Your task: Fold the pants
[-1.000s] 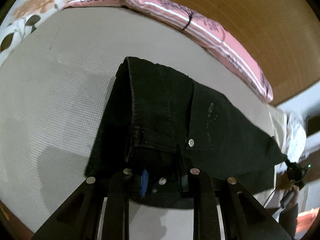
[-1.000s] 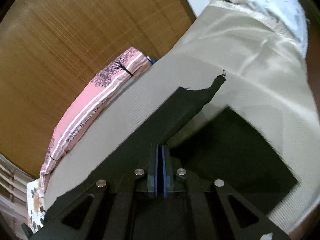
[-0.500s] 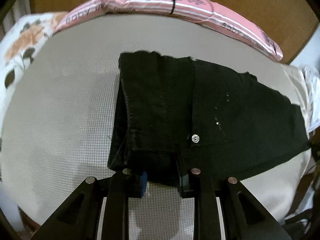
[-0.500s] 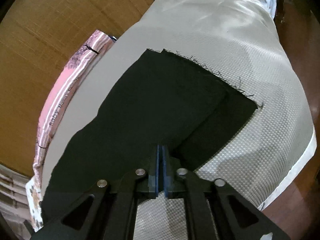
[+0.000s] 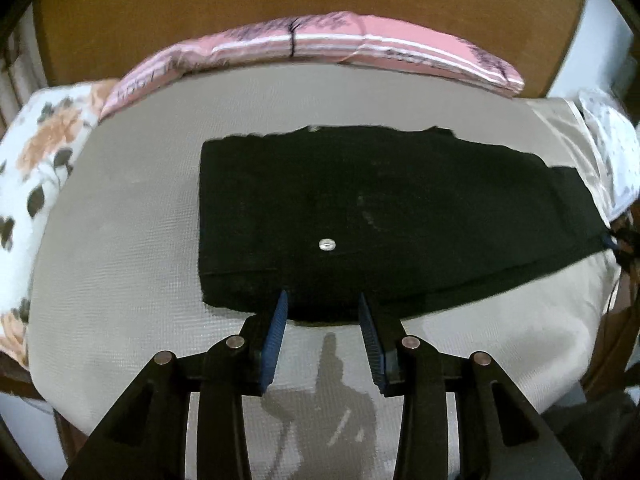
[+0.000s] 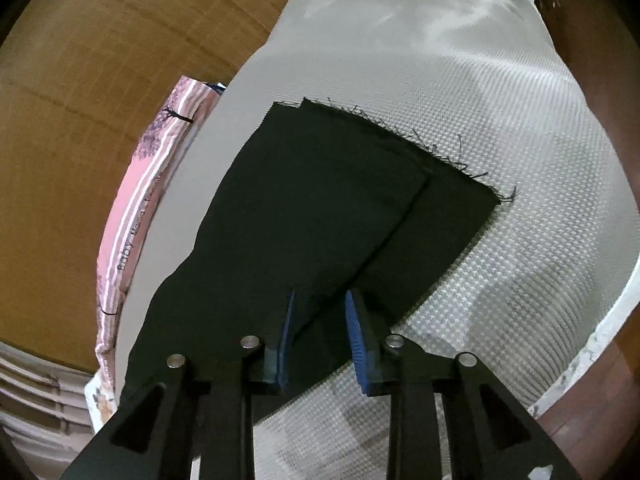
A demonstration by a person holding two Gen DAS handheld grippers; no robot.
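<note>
Releasing is what both grippers have just been doing: the left gripper (image 5: 323, 300) has its jaws parted, pads clear of the cloth, with the near edge of the pants (image 5: 380, 216) lying between and just beyond its tips. The right gripper (image 6: 320, 300) also stands with jaws apart, hovering over the leg end of the pants (image 6: 320, 200), where the upper leg's edge runs between its fingers; I judge nothing is pinched there now.

The pants lie flat on the bed (image 5: 120, 240), folded lengthwise so 1 leg sits on the other, waist end to the left in the left view, frayed hems (image 6: 440, 152) toward the bed's far end in the right view. A small rivet (image 5: 327, 244) shows on the top layer.

Risks from here, as I read them:
1. The 2 legs are not quite aligned; the lower layer peeks out beside the upper one, so a cross fold could lock in a crooked stack.
2. A blue pad may catch the cloth as a gripper backs off and drag the top layer askew.
3. Regripping only the top layer would peel the fold open.
4. The pink pillow (image 5: 312, 40) sits near the far edge, limiting room.
</note>
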